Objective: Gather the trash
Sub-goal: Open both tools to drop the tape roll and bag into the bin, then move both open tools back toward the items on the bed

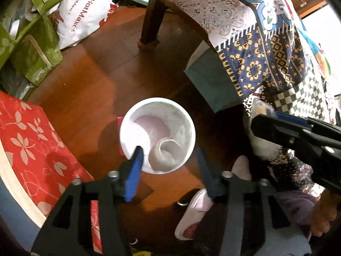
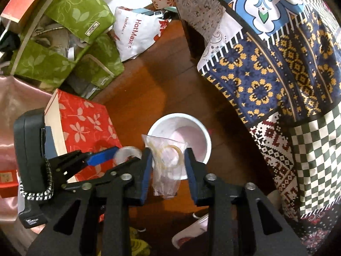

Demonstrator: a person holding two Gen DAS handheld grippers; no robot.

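Note:
A white round bin (image 1: 157, 135) stands on the brown wooden floor; it also shows in the right wrist view (image 2: 191, 132). A curled clear plastic piece (image 1: 163, 152) lies inside it. My left gripper (image 1: 169, 156) is open and empty, just above the bin's near rim. It shows from the side in the right wrist view (image 2: 110, 153). My right gripper (image 2: 168, 162) is shut on a clear plastic bag (image 2: 167, 164) with yellowish rubber bands inside, held above the bin's near edge. In the left wrist view the right gripper (image 1: 257, 125) enters from the right.
A red floral box (image 1: 32, 149) lies left of the bin. Green floral bags (image 2: 70, 42) and a white HotMax bag (image 2: 136, 36) are piled behind. A table with a patterned cloth (image 2: 277, 64) stands right. A teal box (image 1: 211, 81) sits under it. A slipper (image 1: 196, 211) lies near.

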